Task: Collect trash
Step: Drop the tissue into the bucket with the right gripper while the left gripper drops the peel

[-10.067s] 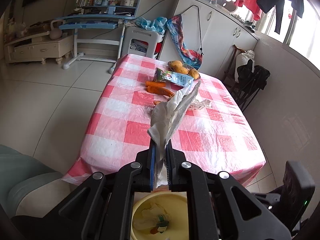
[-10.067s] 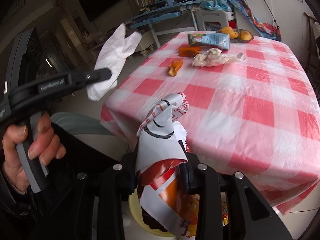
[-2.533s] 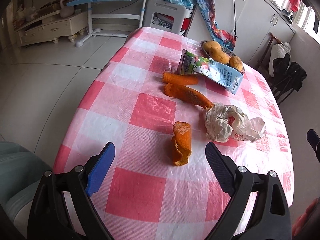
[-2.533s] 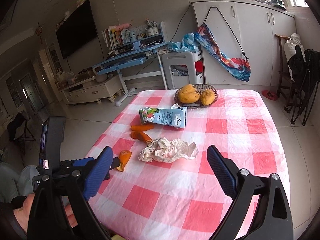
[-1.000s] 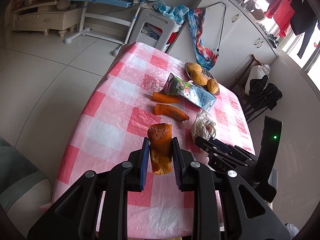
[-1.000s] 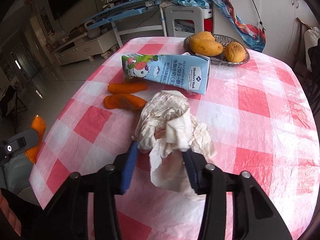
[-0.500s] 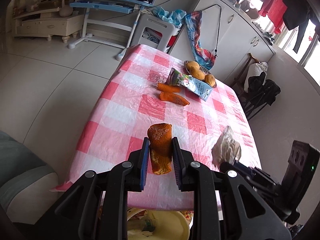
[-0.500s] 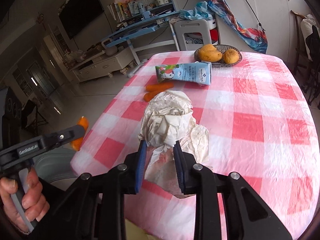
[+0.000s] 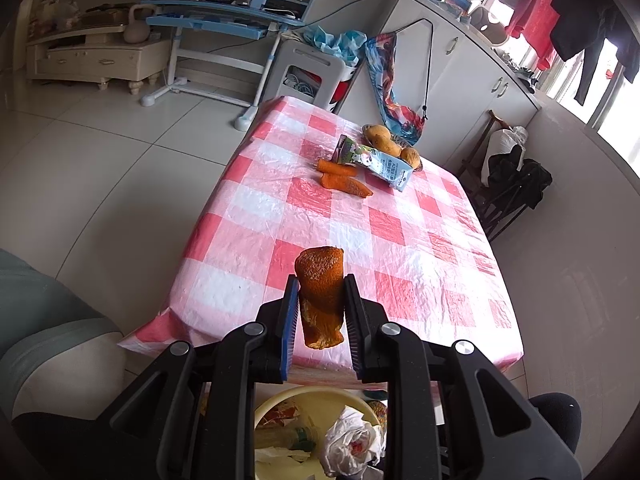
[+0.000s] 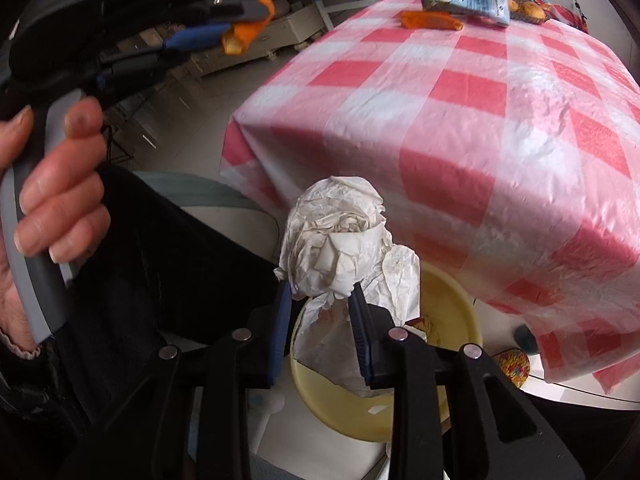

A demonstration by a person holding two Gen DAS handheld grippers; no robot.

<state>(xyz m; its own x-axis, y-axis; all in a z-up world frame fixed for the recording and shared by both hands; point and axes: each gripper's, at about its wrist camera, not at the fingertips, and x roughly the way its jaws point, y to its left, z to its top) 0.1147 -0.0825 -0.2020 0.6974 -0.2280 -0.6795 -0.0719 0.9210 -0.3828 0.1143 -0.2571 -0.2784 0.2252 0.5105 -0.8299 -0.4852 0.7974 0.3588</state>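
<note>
A person is clearing scraps from a table [image 9: 256,236] draped in a pink-and-white checked cloth, working with a gripper in each hand. The left gripper [image 9: 321,302] is clamping a piece of orange peel [image 9: 321,280] upright between nearly closed pads, just off the table's near edge. The right gripper [image 10: 320,312] is pinching a crumpled wad of white paper [image 10: 340,236]; its jaws have just been easing a little wider, with the wad between them and the pads pressing its sides. Both loads are hanging above a yellow bin [image 10: 452,304] on the floor below the table's near edge.

Further back on the cloth, two carrots [image 9: 344,182] are lying beside a toppled milk carton [image 9: 380,162], with a bowl of yellow fruit [image 9: 390,144] behind them. A blue desk [image 9: 224,26], a white stool [image 9: 308,68] and white cabinets [image 9: 472,80] are lining the room beyond.

The left wrist view is looking down into the bin, showing wrappers and balled plastic already inside, though the gripper's arms are blocking much of it. The right wrist view is showing what the other cannot: the person's left hand [image 10: 60,184] wrapped round the other gripper's grey handle, the peel at its tip, and the paper wad hiding most of the bin's opening
</note>
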